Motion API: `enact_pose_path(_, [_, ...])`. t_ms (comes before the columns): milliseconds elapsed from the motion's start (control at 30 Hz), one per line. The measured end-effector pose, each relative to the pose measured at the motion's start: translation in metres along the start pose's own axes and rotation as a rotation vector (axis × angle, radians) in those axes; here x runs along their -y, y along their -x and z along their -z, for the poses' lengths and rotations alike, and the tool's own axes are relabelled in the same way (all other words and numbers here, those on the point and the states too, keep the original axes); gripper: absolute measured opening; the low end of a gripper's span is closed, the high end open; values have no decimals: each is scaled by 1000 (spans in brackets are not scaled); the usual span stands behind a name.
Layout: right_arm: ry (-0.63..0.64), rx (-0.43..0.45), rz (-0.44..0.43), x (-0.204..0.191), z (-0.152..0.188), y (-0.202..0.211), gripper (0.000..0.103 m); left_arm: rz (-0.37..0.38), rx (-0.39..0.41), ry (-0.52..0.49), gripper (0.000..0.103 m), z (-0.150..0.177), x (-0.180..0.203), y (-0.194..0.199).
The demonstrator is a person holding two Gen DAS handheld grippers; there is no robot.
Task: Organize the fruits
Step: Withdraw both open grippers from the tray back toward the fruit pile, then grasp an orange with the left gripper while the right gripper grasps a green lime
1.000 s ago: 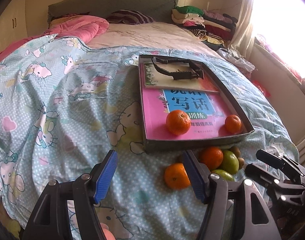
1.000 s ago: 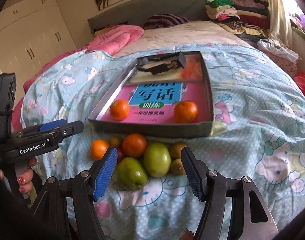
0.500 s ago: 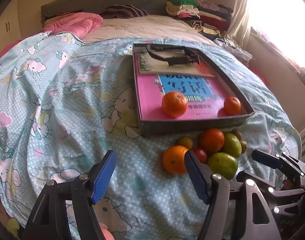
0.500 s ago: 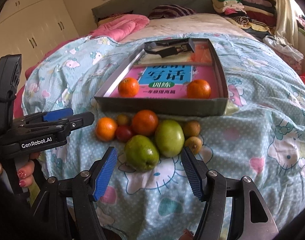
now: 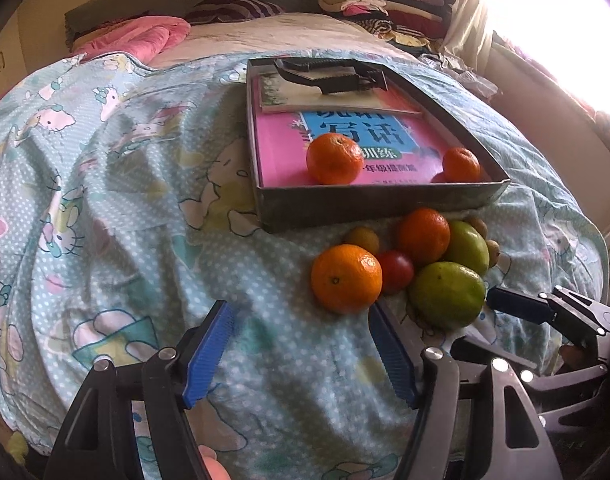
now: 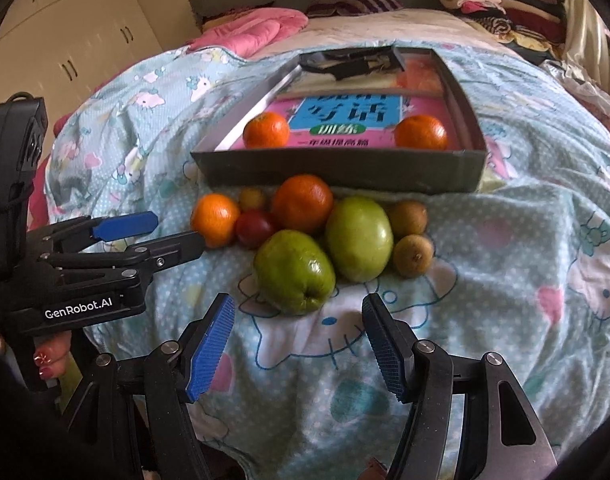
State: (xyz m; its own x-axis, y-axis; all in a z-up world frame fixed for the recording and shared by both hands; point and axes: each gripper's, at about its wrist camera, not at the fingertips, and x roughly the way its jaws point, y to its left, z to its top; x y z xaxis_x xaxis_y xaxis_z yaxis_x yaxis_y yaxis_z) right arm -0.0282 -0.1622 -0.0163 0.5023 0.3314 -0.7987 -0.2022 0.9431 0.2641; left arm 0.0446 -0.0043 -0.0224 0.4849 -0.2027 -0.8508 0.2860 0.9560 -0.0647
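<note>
Both grippers, left [image 5: 301, 344] and right [image 6: 299, 342], are held spread and empty; the green apple [image 6: 293, 276] could be nudged, scattering the clustered fruit.

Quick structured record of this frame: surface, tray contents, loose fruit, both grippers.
surface: bed sheet
tray: two oranges on a pink book
loose fruit: pile in front of tray, incl. two green apples, two oranges
left gripper: open, empty
right gripper: open, empty
</note>
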Motion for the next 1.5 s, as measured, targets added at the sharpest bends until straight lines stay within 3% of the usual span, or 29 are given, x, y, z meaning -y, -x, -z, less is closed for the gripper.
enact_pose_path(133, [5, 15, -14, 2, 0, -2, 66, 14, 14, -5, 66, -2, 2, -3])
enact_pose_path(400, [58, 25, -7, -4, -4, -13, 53, 70, 47, -7, 52, -12, 4, -8])
enact_pose_path(533, [115, 38, 20, -13, -7, -19, 52, 83, 52, -11, 47, -16, 5, -11])
enact_pose_path(667, [157, 38, -2, -22, -14, -29, 46, 111, 47, -15, 44, -19, 3, -15])
enact_pose_path(833, [232, 25, 43, -35, -13, -41, 43, 139, 36, -23, 41, -19, 3, -19])
enact_pose_path(1500, [121, 58, -43, -14, -4, -17, 42, 163, 34, -4, 40, -20, 1, -25])
